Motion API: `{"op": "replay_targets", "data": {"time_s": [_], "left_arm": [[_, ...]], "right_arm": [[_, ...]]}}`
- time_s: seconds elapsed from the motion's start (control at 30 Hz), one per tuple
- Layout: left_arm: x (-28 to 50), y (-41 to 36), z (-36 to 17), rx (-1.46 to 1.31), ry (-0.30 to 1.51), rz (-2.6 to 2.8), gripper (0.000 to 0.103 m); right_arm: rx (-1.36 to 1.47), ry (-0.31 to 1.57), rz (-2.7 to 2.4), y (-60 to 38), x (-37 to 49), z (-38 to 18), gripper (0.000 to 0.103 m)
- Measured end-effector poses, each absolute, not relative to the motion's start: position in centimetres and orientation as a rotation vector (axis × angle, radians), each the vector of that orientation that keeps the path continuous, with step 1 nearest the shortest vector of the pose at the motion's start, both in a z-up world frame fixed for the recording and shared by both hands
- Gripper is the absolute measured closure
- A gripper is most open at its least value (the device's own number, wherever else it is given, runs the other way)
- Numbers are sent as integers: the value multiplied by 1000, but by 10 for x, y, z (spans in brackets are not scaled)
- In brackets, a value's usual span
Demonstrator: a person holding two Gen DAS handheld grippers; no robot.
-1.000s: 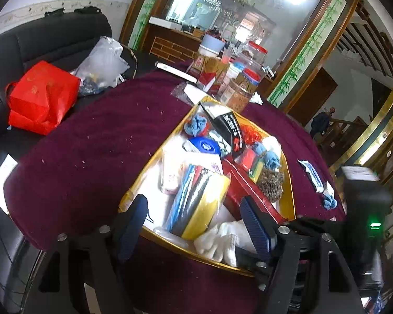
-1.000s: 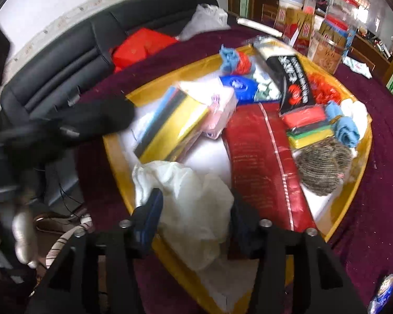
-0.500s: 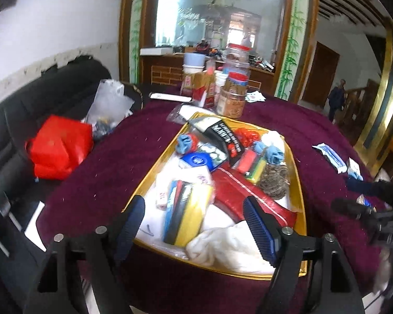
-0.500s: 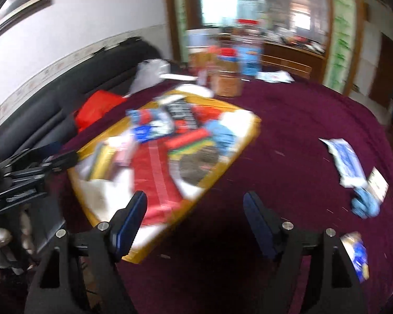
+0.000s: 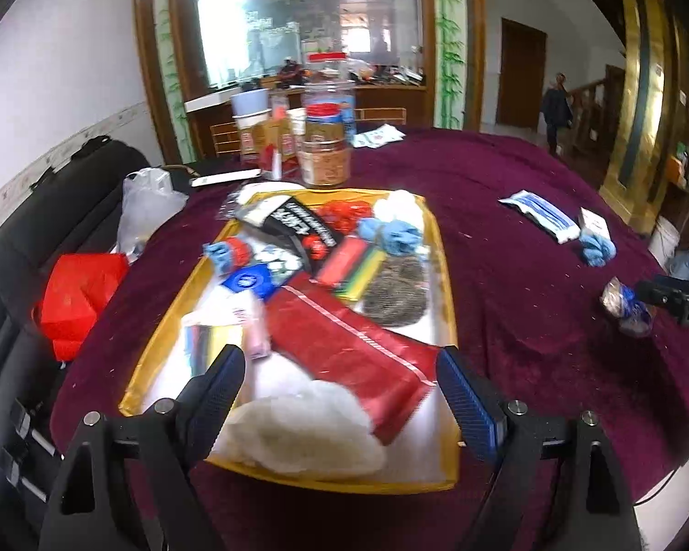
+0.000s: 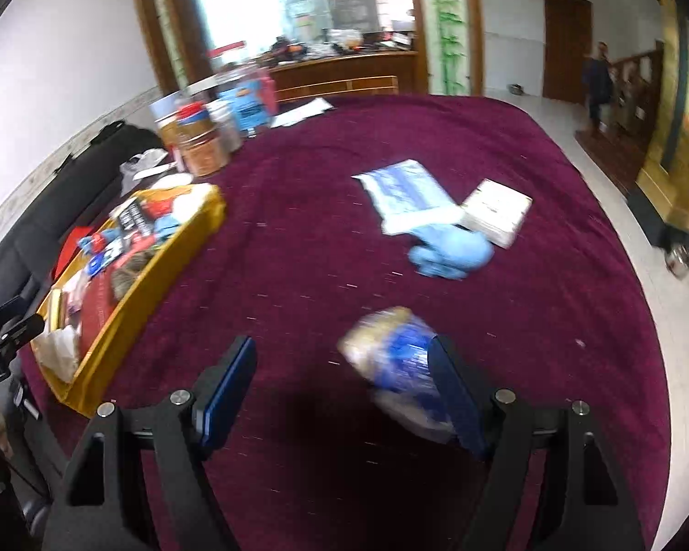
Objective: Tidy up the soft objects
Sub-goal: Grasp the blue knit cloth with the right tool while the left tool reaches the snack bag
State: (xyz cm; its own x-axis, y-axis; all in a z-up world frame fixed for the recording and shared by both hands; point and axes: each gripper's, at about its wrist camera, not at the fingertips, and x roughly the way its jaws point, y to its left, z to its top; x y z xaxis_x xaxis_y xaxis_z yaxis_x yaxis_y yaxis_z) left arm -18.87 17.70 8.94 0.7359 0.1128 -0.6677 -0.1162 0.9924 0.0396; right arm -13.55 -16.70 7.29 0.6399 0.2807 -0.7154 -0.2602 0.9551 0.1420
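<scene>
A yellow tray on the maroon tablecloth holds several soft items: white gloves at its near end, a long red packet, sponges, a steel scourer and blue cloth bundles. My left gripper hangs over the tray's near end, its jaws opening and gripping nothing. My right gripper is open above bare cloth to the right of the tray. A blurred blue-and-clear packet lies against its right finger. Beyond it are a light blue cloth bundle, a flat blue-white packet and a white box.
Jars and boxes crowd the far side of the table behind the tray. A red bag and a clear plastic bag rest on the black sofa at the left. The table's rounded edge curves close at the right.
My right gripper let go of the white gloves and swung right, away from the tray, to the blue packet. My left gripper drew back, rolled level and spread its jaws wider.
</scene>
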Motion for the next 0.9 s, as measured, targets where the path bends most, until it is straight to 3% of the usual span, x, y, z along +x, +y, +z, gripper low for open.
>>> {"op": "replay_targets", "data": {"time_s": [0.9], "left_arm": [[-152, 42, 56, 150, 897, -162, 15]], "right_arm": [[342, 863, 223, -280, -119, 45, 27]]}}
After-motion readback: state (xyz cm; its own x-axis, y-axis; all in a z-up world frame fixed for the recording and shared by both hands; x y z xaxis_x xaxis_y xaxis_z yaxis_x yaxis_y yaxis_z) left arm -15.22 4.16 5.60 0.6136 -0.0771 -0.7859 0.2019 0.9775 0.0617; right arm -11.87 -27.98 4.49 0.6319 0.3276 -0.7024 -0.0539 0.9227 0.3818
